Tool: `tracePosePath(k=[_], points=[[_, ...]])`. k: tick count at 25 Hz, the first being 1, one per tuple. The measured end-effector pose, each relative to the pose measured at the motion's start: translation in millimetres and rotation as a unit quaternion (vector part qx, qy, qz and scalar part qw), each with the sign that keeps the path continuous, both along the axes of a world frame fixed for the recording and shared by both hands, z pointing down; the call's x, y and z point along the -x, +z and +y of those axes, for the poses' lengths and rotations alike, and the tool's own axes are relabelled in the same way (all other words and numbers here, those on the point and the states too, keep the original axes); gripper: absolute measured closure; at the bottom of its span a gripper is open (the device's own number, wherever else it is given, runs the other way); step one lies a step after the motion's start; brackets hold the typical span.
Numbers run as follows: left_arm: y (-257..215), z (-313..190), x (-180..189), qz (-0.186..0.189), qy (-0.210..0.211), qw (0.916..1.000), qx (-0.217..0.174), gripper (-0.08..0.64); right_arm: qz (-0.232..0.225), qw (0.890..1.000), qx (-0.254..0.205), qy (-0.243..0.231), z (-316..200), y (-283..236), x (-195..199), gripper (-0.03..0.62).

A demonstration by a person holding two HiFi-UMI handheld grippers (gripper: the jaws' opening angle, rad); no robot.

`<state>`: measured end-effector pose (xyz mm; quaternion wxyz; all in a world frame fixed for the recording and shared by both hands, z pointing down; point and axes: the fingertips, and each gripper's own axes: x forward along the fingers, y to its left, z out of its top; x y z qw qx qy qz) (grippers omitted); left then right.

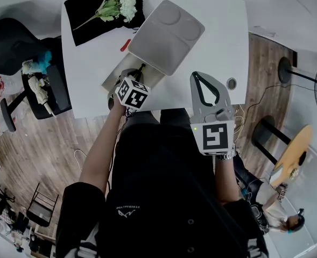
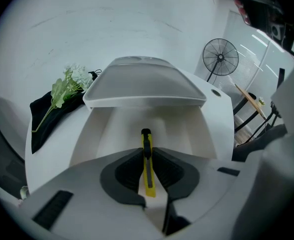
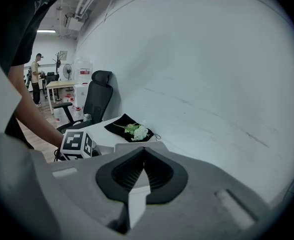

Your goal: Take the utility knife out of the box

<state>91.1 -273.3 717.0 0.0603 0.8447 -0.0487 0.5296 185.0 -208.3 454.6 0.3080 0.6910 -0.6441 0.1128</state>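
Note:
A white box (image 2: 104, 134) stands on the white table (image 1: 223, 31) with its lid (image 1: 166, 36) raised. Inside it lies a yellow utility knife (image 2: 147, 176) with a black slider, pointing away from me. My left gripper (image 2: 147, 153) reaches steeply down into the box, and its dark pads press on both sides of the knife. In the head view the left gripper (image 1: 137, 74) dips into the box under its marker cube. My right gripper (image 1: 197, 75) hovers over the table's near edge to the right of the box. The right gripper (image 3: 144, 151) has its jaws together, with nothing between them.
A black cloth (image 1: 107, 7) with white flowers lies at the table's far left. A small red object (image 1: 125, 44) sits beside the lid. A cable grommet (image 1: 231, 83) is to the right. A black office chair (image 1: 34, 85) stands left of the table, and a floor fan (image 2: 220, 57) stands beyond its right end.

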Motion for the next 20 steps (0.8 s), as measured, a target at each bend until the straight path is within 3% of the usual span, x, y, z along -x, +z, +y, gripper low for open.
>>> tracePosePath(k=[20], points=[[-62.3,-6.4,17.6,0.066,-0.018,0.9968,-0.040,0.506,-0.004,1.000,-0.014,-0.005,4.1,-2.2,31.8,0.588]])
